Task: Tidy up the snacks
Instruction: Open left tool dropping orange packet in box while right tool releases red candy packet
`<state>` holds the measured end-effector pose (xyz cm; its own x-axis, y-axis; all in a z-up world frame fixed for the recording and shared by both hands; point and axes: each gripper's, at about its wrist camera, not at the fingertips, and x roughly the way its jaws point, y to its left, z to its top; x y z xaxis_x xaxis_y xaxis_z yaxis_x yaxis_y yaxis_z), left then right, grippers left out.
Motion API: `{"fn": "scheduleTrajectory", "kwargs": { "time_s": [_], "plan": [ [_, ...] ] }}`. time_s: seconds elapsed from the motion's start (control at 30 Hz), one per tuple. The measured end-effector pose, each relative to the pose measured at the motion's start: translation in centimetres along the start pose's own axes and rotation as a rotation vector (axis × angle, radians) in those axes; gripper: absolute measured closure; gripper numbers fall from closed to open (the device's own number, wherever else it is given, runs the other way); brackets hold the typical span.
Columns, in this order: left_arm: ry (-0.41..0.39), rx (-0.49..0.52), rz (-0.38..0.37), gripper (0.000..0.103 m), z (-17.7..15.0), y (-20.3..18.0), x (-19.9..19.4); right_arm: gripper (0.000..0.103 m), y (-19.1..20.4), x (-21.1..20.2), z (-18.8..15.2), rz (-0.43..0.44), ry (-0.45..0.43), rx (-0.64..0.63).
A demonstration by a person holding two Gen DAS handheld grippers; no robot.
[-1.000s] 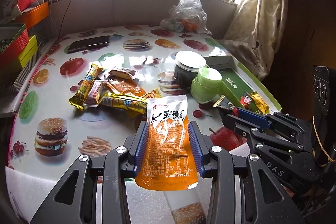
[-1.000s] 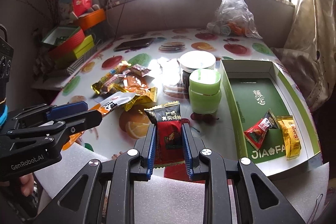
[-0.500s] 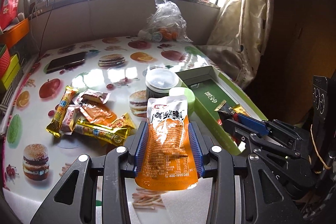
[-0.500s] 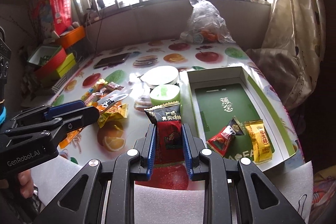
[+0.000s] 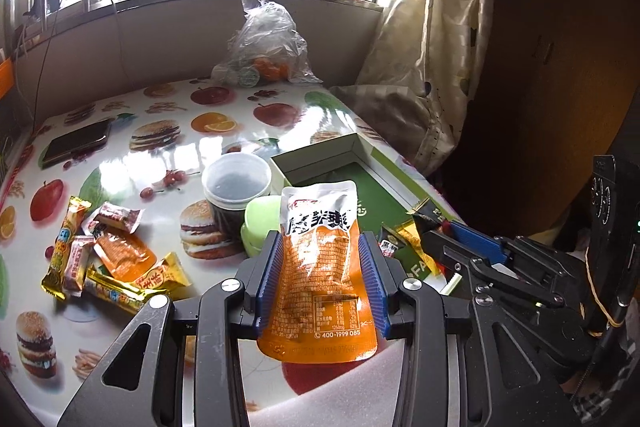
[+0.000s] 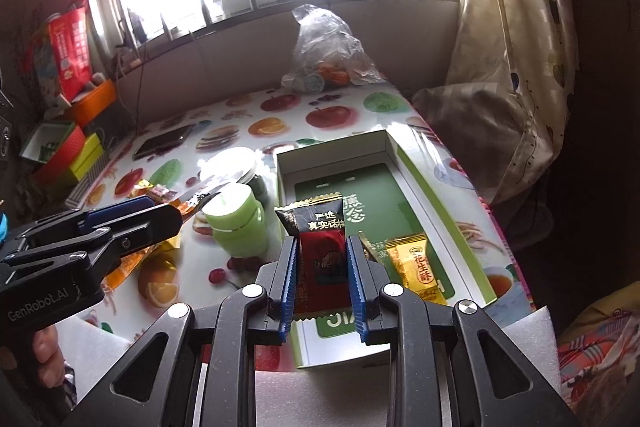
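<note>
Two grippers, one orange pouch (image 5: 320, 267), one black-and-red packet (image 6: 322, 251), one green box (image 6: 432, 183), two jars, one phone (image 5: 76, 143)

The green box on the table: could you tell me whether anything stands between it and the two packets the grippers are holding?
Nothing visible blocks the way. The right gripper holds the dark red packet right over the green box. The left gripper holds the orange pouch near the box's edge, with the green jar just beside it.
</note>
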<state>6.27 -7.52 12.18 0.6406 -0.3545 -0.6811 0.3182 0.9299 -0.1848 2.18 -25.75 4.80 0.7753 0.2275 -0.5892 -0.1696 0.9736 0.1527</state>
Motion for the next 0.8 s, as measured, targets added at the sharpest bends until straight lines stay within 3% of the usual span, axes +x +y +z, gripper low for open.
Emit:
{"fn": "scheduleTrajectory", "kwargs": {
  "time_s": [0.8],
  "plan": [
    [0.089, 0.022, -0.047, 0.063, 1.3, -2.8, 7.3, 0.080, -5.4, 3.6, 0.1, -0.096, 0.063, 0.063]
  ]
}}
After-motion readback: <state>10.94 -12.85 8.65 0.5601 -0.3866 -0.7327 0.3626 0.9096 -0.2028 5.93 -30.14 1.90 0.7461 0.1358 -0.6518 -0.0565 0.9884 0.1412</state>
